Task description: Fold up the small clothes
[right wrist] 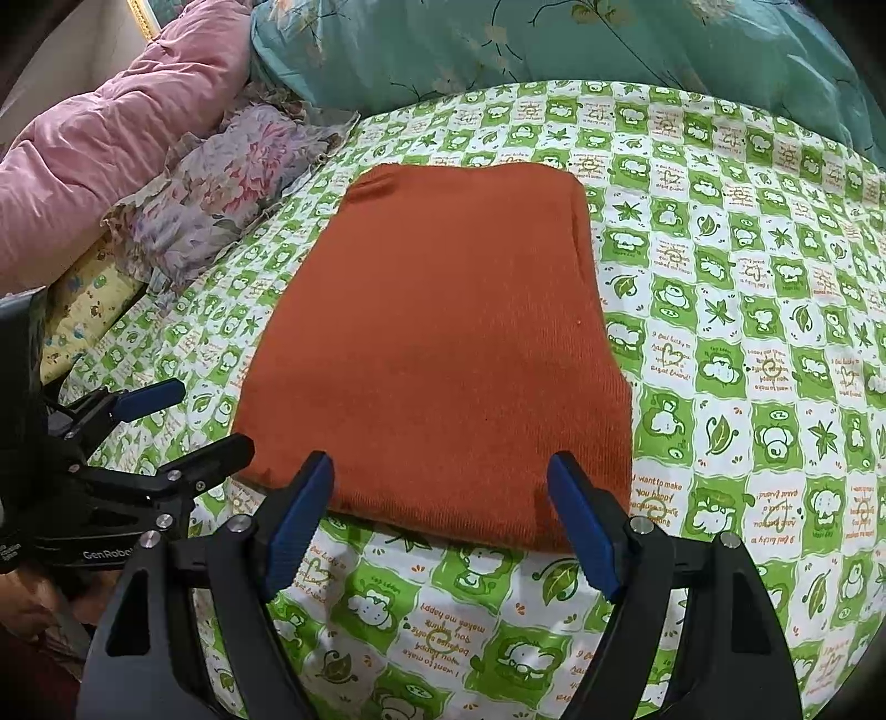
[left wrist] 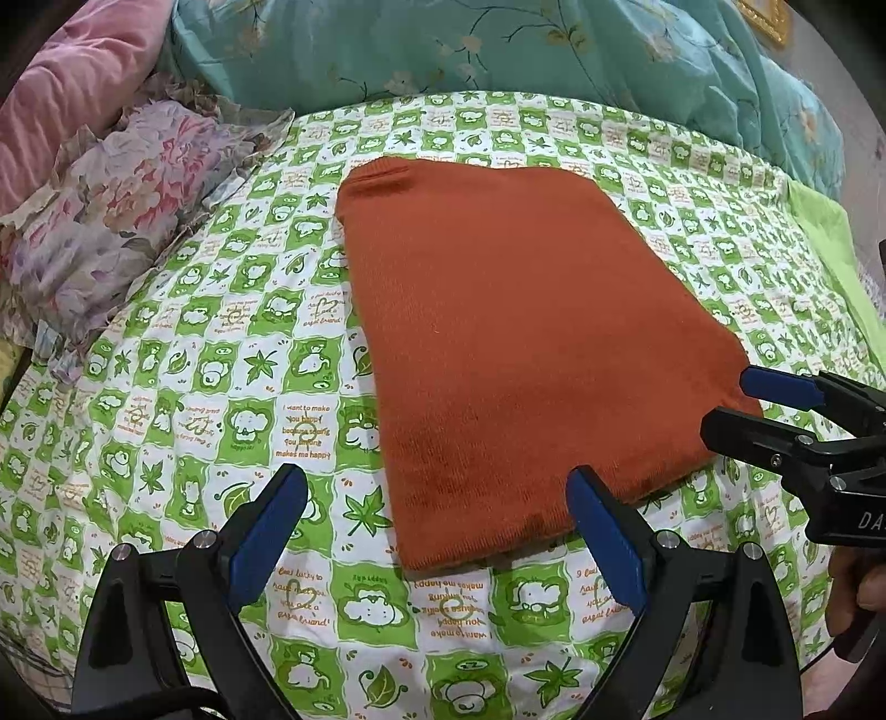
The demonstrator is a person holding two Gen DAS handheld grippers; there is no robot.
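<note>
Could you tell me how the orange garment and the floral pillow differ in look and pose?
The orange garment is one plain rust colour; the floral pillow is printed with pink and purple flowers. The garment lies flat, folded into a neat rectangle; the pillow is plump with ruffled edges. The garment sits mid-sheet, the pillow at the left edge beside the pink quilt. Both rest on the green-checked sheet.

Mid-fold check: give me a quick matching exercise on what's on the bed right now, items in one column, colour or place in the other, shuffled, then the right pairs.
Items:
1. folded garment
2. quilt
3. ruffled pillow
4. bedsheet

Descriptions:
A. green and white checks with cartoon prints
B. rust orange, lying flat mid-bed
C. teal with a branch pattern, at the far side of the bed
D. floral pink and lilac, left of the garment

Pairs: 1-B, 2-C, 3-D, 4-A

Both the left gripper and the right gripper are open at the garment's near edge.
</note>
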